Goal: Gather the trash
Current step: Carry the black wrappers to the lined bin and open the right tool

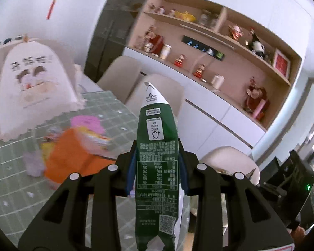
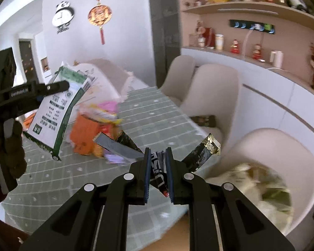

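Observation:
My left gripper (image 1: 157, 146) is shut on a flattened green and white carton (image 1: 157, 163), held upright above the table; the same carton (image 2: 56, 113) and left gripper (image 2: 41, 92) show at the left of the right wrist view. My right gripper (image 2: 158, 156) is shut on a crumpled black wrapper with gold print (image 2: 207, 150), lifted above the table's edge. More trash lies on the green checked tablecloth (image 1: 115, 108): an orange packet (image 1: 73, 159) with pink (image 1: 85, 122) and yellow scraps, blurred; the orange packet also shows in the right wrist view (image 2: 88, 133).
A white mesh food cover (image 1: 31, 79) stands on the far side of the table. Beige chairs (image 2: 209, 92) line the table's right side; the nearest chair seat holds pale crumpled trash (image 2: 259, 186). A dark wrapper (image 2: 205, 120) lies at the table's edge. Shelves with ornaments fill the right wall.

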`<state>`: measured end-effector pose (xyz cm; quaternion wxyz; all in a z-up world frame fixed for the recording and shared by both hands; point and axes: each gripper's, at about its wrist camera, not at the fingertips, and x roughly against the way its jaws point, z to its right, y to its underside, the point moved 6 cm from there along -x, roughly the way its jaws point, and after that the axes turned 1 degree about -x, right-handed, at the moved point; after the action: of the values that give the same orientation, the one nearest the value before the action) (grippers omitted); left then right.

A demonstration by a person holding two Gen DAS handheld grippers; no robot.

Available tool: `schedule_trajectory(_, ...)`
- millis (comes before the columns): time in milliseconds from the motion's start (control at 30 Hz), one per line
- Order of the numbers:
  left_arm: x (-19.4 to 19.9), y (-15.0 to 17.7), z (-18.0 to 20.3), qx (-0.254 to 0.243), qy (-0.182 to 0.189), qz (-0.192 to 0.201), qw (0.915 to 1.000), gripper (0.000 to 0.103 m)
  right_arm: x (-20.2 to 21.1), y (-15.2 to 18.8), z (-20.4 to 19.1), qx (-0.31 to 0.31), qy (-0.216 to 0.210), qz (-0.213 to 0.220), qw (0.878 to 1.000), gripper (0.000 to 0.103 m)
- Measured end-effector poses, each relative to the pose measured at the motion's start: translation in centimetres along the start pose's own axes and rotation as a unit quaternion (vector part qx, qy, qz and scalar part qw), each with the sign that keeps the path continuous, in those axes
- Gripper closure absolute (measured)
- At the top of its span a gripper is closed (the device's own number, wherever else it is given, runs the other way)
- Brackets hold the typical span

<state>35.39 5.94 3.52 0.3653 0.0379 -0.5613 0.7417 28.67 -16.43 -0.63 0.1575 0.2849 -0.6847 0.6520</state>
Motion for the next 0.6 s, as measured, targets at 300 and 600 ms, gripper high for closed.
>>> schedule_trajectory(300,-4.9,1.7,8.5,-0.001,0.010,-0.018,0.9998,0.071,2.7,1.1,14.1,-0.016,0.055,0.013,0.998,0.088)
schedule_trajectory(600,-8.5,2.7,13.7,0.011,0.008,-0.031,0.9994,0.071,-0.9,3.7,23.6,-0.040,0.065,-0.022,0.997,0.088)
